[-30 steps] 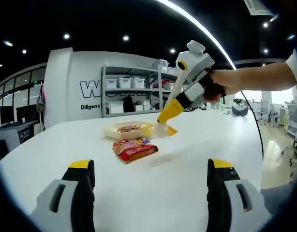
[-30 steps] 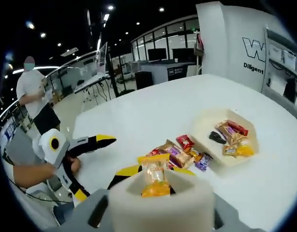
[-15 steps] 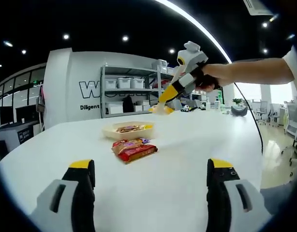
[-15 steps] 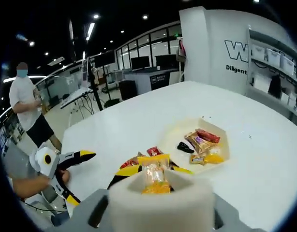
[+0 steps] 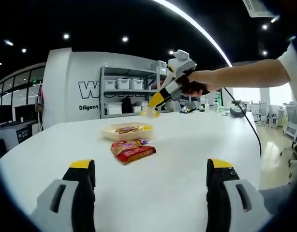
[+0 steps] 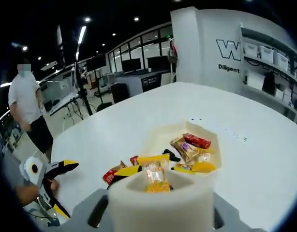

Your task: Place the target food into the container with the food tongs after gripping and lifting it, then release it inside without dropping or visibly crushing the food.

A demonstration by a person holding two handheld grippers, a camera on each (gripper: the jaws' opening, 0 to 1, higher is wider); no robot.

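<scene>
The right gripper [image 5: 151, 109] is clamped on a clear-wrapped orange snack [image 6: 155, 178], held above the table. The container [image 6: 160, 137] lies just ahead and below, its long axis running away from the jaws. The left gripper [image 5: 148, 181] rests apart, farther off.

Left gripper view looking low across desk [image 5: 187, 159] toward tray [image 5: 126, 131]; right gripper view looking down on tray [image 6: 187, 133] from close above; both sharing tray.
</scene>
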